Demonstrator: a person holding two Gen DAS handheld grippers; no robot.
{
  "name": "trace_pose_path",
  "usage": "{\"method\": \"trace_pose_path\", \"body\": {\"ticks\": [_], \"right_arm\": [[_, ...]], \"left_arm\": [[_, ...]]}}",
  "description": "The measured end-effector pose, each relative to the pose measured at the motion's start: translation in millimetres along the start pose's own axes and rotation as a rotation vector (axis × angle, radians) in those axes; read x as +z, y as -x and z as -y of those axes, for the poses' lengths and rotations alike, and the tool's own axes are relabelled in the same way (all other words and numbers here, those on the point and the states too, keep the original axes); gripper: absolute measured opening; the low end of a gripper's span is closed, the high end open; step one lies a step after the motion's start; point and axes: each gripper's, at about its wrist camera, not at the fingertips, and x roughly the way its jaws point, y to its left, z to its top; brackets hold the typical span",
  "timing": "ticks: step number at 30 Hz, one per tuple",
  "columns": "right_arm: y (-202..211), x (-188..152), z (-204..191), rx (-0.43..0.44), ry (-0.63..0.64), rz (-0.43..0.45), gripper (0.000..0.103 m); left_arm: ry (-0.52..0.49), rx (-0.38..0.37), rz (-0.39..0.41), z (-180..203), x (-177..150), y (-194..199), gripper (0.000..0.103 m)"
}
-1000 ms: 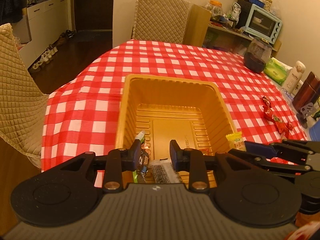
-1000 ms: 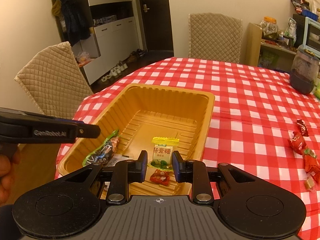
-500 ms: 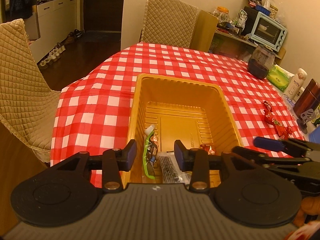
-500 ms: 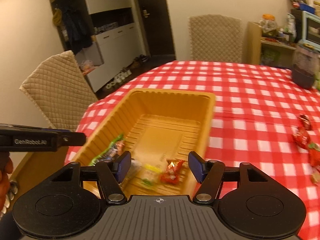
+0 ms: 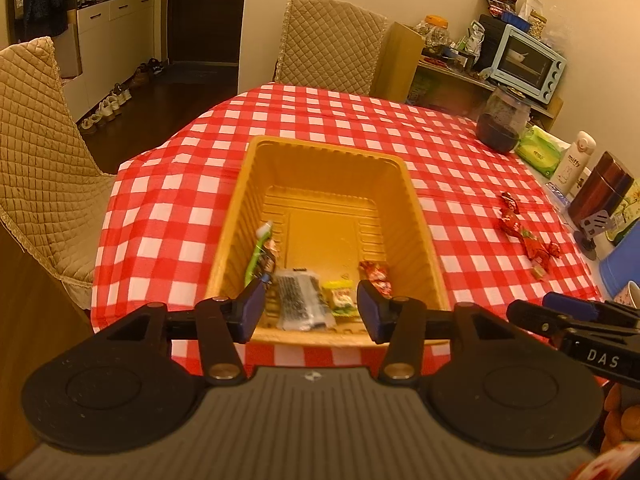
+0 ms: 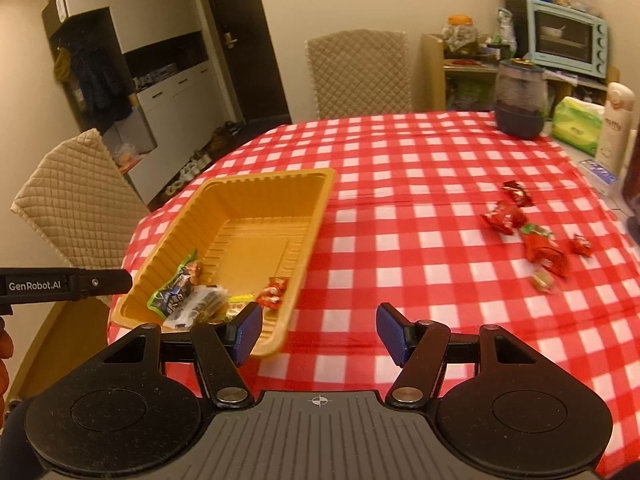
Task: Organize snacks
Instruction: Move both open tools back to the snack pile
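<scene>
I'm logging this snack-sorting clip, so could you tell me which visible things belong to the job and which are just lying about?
Job:
- yellow tray
- snacks in the tray
- red candies on the tablecloth

Lying about:
- dark jar
- green tissue pack
- white bottle
- toaster oven

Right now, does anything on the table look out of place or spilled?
Yes: a cluster of red-wrapped snacks lies scattered on the checked tablecloth, apart from the yellow tray where the other snacks sit. Nothing looks spilled or damaged.
</scene>
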Motion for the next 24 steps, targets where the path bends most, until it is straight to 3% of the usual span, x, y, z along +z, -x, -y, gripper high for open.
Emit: {"method": "trace_pose_path", "body": {"ticks": [11,24], "right_arm": [[37,-5,21,-0.047,-0.038,0.041,0.063],[78,-10,86,-0.191,-0.141,0.106,0.063]], "left_arm": [[-0.037,-0.034,0.016,43,-11,14,0.063],[-0.094,-0.129,0.022,108,-5,1,0.069]]}}
